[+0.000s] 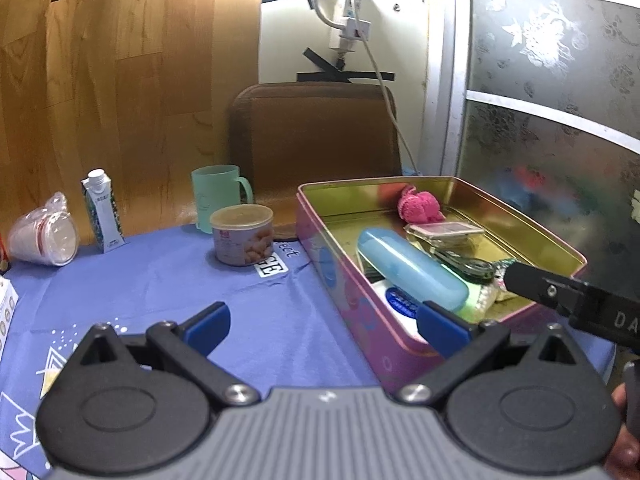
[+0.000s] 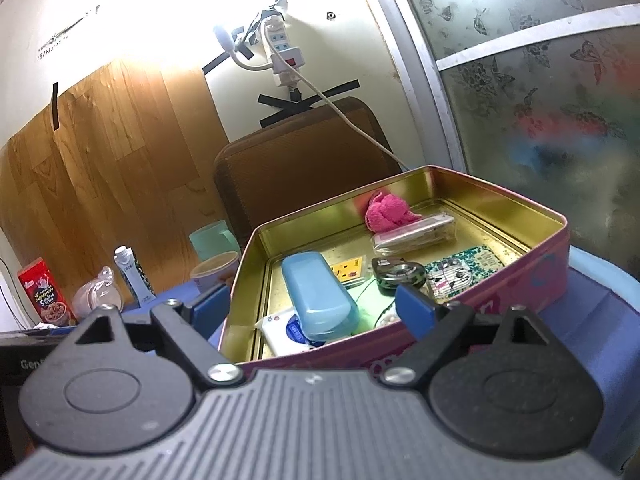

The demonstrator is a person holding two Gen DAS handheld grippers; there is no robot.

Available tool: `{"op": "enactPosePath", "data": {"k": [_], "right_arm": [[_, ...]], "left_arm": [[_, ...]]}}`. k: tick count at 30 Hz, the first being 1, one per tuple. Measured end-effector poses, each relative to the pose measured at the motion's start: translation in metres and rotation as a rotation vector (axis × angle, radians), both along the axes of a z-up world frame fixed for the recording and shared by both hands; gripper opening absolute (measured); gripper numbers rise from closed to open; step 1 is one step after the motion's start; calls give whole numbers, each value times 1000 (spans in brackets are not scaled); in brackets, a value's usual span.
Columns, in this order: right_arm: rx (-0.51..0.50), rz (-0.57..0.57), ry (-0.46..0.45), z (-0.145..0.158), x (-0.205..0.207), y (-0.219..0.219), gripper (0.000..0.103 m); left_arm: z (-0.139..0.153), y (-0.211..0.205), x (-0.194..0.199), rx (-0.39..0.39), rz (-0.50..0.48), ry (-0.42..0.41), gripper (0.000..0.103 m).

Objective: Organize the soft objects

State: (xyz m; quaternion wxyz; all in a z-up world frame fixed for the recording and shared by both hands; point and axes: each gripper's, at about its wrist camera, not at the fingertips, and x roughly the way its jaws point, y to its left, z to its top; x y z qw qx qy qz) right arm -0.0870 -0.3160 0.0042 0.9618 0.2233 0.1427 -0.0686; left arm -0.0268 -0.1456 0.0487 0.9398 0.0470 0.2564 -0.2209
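Left gripper [image 1: 325, 325]: jaws spread wide, blue pads [image 1: 206, 326] apart, nothing between them; tilted somewhat downward. Right gripper [image 2: 314, 310]: jaws spread wide, nothing gripped; tilted slightly downward; its black finger shows at the right edge of the left wrist view. Fingertips of a hand [image 1: 624, 440] at that view's lower right corner.

Cream wall [image 2: 168, 32]; wood-grain panel [image 1: 100, 80]; brown chair [image 1: 316, 136]; frosted patterned door [image 1: 552, 92].

- The tin [image 1: 532, 220] sits at the table's [image 1: 160, 288] right edge.
- The towel [image 1: 420, 203] lies in the tin's far corner.
- The can [image 1: 242, 234] stands left of the tin, with the mug [image 1: 218, 196] behind it.
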Motion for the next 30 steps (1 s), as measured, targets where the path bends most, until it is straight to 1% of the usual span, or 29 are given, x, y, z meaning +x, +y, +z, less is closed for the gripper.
{"op": "enactPosePath", "data": {"k": [5, 10, 16, 20, 25, 30], "right_arm": [[4, -6, -6, -1, -3, -4, 91], [11, -15, -7, -2, -6, -5, 91], [16, -17, -5, -3, -6, -4, 91], [17, -12, 1, -4, -4, -4, 91], [7, -12, 4, -3, -3, -2, 91], [1, -8, 8, -4, -1, 0, 91]], "left_arm": [[-1, -9, -3, 47, -9, -5, 103], [-1, -9, -4, 42, -14, 0, 103], [-2, -7, -2, 49, 21, -5, 103], [-3, -5, 1, 43, 25, 7, 103], [-4, -3, 1, 50, 50, -17, 103], [-4, -1, 4, 46, 56, -11, 103]]}}
